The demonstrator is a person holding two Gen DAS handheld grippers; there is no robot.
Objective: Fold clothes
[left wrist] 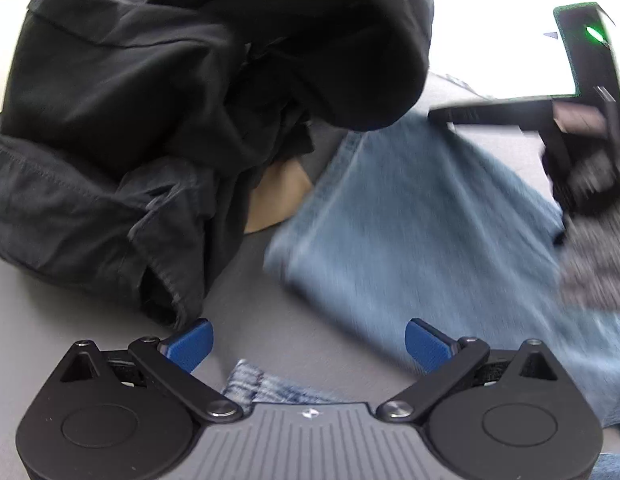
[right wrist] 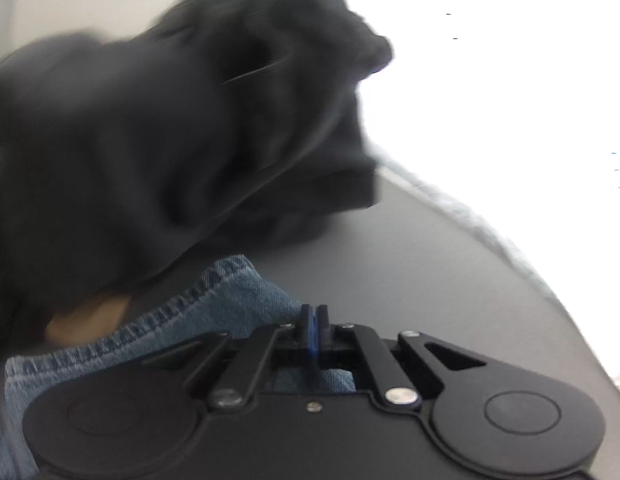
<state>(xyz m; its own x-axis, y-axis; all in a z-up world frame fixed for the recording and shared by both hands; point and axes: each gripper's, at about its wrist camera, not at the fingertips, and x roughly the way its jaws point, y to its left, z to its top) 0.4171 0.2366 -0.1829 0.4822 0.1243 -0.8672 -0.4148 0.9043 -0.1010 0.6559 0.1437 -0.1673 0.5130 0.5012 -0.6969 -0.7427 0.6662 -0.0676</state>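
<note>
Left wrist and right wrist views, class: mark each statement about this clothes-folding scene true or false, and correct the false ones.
1. The left gripper is open. True.
2. The jeans are red. False: they are blue denim.
3. The right gripper has its pads together. True.
4. The black clothes are neatly folded. False: they lie in a crumpled heap.
5. The clothes lie on a grey table. True.
6. The left gripper holds the black clothes. False: nothing sits between its pads.
</note>
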